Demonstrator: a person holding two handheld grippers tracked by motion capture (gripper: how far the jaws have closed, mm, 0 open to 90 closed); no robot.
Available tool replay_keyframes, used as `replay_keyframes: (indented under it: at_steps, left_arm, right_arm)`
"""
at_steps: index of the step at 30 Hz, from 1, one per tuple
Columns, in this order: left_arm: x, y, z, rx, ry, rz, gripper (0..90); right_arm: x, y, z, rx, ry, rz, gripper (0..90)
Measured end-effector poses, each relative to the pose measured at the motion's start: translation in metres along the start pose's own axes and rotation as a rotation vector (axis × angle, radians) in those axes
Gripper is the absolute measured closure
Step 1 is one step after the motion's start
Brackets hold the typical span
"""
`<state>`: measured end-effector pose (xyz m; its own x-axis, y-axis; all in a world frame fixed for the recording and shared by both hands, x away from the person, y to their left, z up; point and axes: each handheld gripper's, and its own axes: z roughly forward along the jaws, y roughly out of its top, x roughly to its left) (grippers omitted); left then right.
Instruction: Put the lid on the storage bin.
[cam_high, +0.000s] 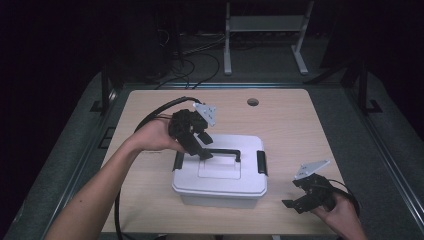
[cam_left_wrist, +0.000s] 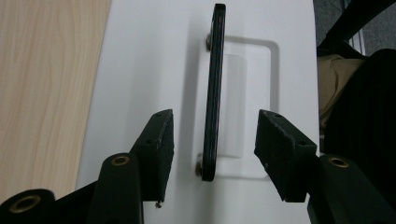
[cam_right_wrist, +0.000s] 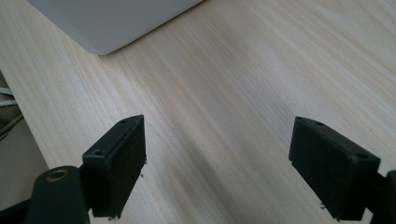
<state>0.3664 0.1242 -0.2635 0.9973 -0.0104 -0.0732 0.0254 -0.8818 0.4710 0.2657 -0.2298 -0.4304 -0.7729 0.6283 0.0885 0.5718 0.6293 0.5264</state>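
Dark room all around, and one pale wooden table (cam_high: 300, 130) lit in the middle of it. My left gripper (cam_left_wrist: 214, 140) hangs over the white storage box (cam_high: 220, 172), its jaws parted on either side of the black carry handle (cam_left_wrist: 212, 93). The handle stands upright between the pads (cam_left_wrist: 161, 144) with a clear gap on both sides, so nothing is held. My right gripper (cam_right_wrist: 217, 163) waits with its jaws wide apart and nothing between them, low over bare wood near the table's right front corner, well apart from the box; one corner of the box shows at the top of the right gripper view.

The box sits toward the front middle of the table, lid on, with a black latch (cam_high: 261, 162) at its right end and another at the left, below my left gripper.

I think the risk is this: if I close off-centre, one pad meets the handle first and tips it flat into its recess, and I pinch air. If I lift by the handle with the latches not fully seated, the lid could come away from the box.

Beyond the table I see grey floor, loose cables (cam_high: 195, 65) and the feet of a pale metal stand (cam_high: 265, 45). A round cable hole (cam_high: 253, 102) is in the table's far edge.
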Motion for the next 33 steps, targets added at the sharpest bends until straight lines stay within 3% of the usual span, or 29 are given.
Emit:
replay_keyframes:
  at_steps: [19,33]
  left_arm:
    - [-0.003,-0.010,-0.009,0.005,0.030,-0.005,42.8]
    - [-0.003,-0.026,-0.011,-0.018,0.043,-0.024,40.8]
  right_arm:
    - [-0.001,-0.001,-0.001,0.002,-0.004,0.002,18.4]
    - [0.000,0.000,0.001,0.009,-0.002,0.001,18.4]
